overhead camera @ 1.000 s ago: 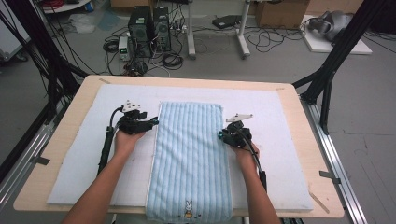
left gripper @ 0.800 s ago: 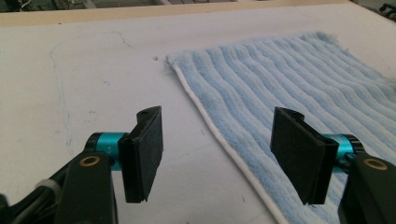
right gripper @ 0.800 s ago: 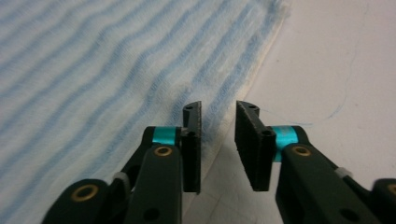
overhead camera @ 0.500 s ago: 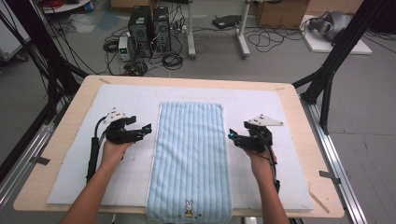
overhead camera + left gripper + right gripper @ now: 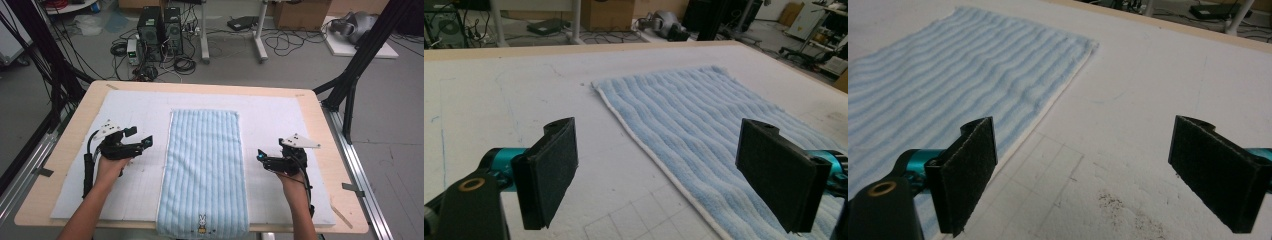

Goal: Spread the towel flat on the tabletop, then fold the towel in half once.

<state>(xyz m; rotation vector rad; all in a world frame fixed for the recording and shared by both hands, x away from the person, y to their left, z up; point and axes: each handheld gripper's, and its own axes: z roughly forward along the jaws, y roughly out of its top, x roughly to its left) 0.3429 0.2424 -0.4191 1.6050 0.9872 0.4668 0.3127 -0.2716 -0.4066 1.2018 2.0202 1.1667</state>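
1. A wooden surface [image 5: 320,130] under a white mat [image 5: 280,120] carries a blue striped towel [image 5: 205,165], spread flat down the middle with its near end, marked by a small rabbit [image 5: 202,221], hanging over the near edge.
2. The towel lies between the two grippers, its long edges running away from the person.
3. The left gripper [image 5: 145,143] is held over the mat just beside the towel's left edge, fingers [image 5: 549,175] spread wide and holding nothing; its right finger hangs over the towel's border.
4. The right gripper [image 5: 260,158] sits near the right edge, clear of the cloth, fingers [image 5: 965,170] likewise wide apart and empty.
5. The step in hand looks like a two-sided grasp of the towel: it would go best with both grippers level across from each other, each pinching only the white hem.
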